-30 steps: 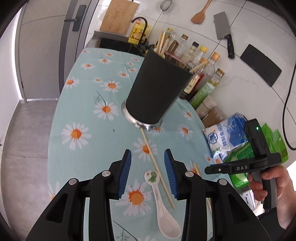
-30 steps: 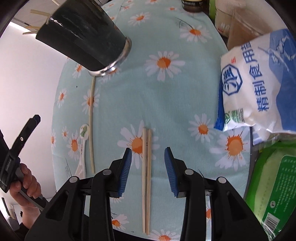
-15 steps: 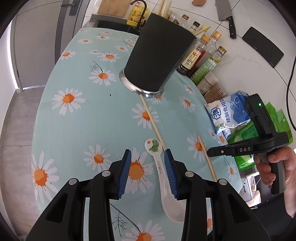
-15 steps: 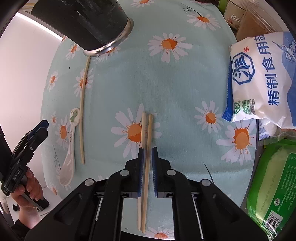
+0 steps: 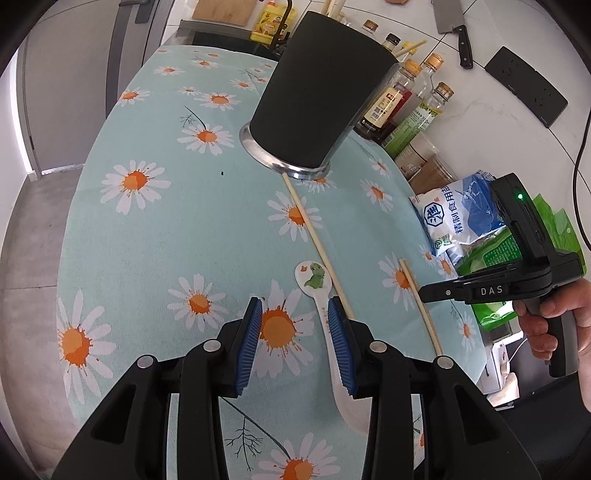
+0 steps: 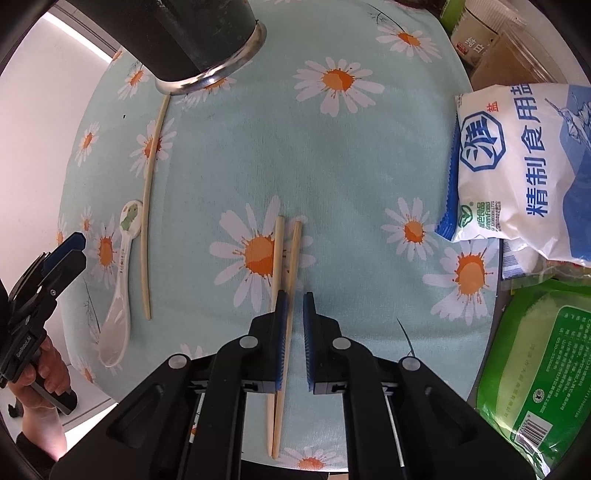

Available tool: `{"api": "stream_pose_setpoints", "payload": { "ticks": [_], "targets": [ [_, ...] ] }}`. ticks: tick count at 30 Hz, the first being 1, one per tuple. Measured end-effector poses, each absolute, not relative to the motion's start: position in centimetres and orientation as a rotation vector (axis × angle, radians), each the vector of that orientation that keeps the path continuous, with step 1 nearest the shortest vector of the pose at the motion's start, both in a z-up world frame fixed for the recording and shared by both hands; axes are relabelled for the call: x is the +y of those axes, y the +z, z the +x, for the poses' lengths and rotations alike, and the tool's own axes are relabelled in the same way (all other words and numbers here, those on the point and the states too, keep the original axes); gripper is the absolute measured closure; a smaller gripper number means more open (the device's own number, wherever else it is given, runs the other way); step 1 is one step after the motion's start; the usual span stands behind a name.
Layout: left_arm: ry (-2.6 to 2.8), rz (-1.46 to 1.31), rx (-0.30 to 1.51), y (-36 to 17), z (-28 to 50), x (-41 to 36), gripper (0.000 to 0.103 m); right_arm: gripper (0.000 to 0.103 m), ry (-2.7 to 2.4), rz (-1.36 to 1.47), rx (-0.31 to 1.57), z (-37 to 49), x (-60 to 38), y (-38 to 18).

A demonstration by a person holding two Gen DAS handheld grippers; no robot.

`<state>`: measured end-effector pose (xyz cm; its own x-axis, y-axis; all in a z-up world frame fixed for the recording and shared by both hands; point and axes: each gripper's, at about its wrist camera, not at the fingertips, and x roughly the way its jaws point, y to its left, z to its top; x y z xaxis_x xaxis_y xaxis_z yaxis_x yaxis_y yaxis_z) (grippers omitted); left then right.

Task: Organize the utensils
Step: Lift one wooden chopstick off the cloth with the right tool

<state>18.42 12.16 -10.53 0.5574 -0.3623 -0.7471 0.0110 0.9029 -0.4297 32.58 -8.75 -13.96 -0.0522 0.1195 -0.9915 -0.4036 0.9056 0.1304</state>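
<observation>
Jaws of right gripper [image 6: 293, 325] pinch chopsticks [image 6: 286, 254] near black utensil holder [image 6: 192, 33].

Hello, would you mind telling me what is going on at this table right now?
A person holds a pair of tongs in each hand and is tidying utensils on a daisy tablecloth. The right tongs point down over a pair of chopsticks, nearly shut, with one stick between the pads and the other under the left pad. The left tongs stand open beside the white spoon. A single chopstick lies next to the spoon, one end at the black holder.
</observation>
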Motion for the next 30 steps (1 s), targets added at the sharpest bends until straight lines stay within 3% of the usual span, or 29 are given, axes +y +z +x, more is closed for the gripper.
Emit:
{"api": "stream_pose_setpoints", "payload": {
  "ticks": [15, 30],
  "targets": [
    [-0.209, -0.373, 1.011, -10.2, 18.3, 11.3, 0.067, 0.098, 0.459, -0.164, 1.609, 34.7, -7.6, -14.6],
    [-0.155, -0.358, 1.177, -10.0, 20.1, 9.1, 0.067, 0.098, 0.597, -0.158, 1.598, 36.4, -9.0, -15.0]
  ]
}}
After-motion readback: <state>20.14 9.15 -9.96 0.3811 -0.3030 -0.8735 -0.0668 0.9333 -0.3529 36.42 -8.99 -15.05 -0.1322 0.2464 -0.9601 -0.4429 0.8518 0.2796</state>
